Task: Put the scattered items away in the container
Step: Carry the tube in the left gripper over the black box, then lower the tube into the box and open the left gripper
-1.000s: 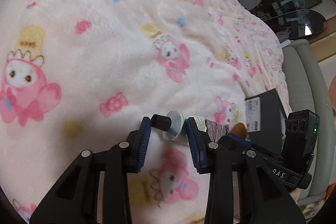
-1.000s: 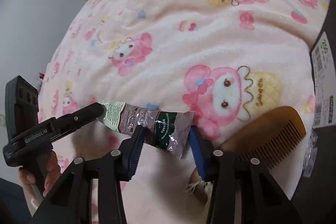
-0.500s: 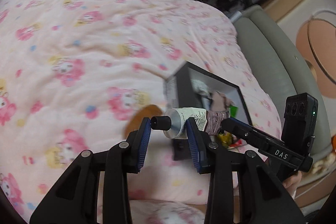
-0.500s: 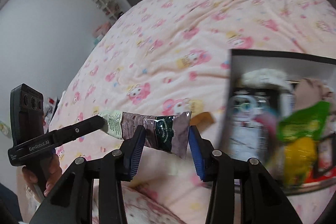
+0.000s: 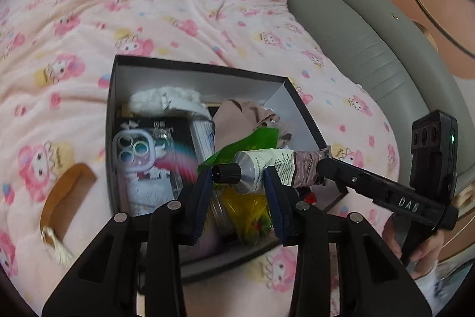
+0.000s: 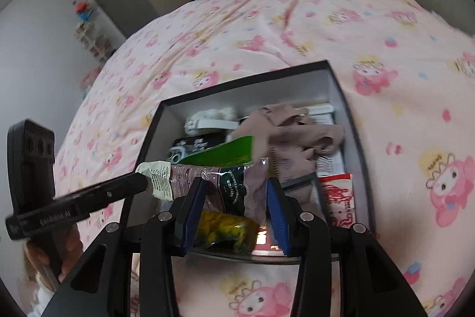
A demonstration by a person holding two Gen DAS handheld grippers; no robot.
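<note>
Black box (image 5: 110, 121) on the pink blanket (image 5: 184, 20) is the landmark. Tube (image 5: 267, 165) hangs above box's near half, carried by both grippers at once. Left gripper (image 5: 239, 183) is closed narrow on the cap end: black cap (image 5: 226, 173) and tube shoulder sit between its blue pads. Right gripper (image 6: 234, 198) clamps the flat crimped tail between its pads. Exact pad contact on the tail looks firm but edges are motion-blurred, so not fully sure.

Key relation: the tube's long axis runs crosswise, spanning from one gripper to the other, roughly level, over the box contents: green packet (image 6: 219, 153), yellow bag (image 6: 228, 229), beige cloth (image 6: 294, 132), phone case (image 5: 133, 150). Both grippers equally near since both hold it; the box opening lies straight below.

Wooden comb (image 5: 66, 198) lies on the blanket outside box's left wall, not yet stowed.

Likely next: lower and release the tube into the box; both sets of jaws need to open together or tube swings.
</note>
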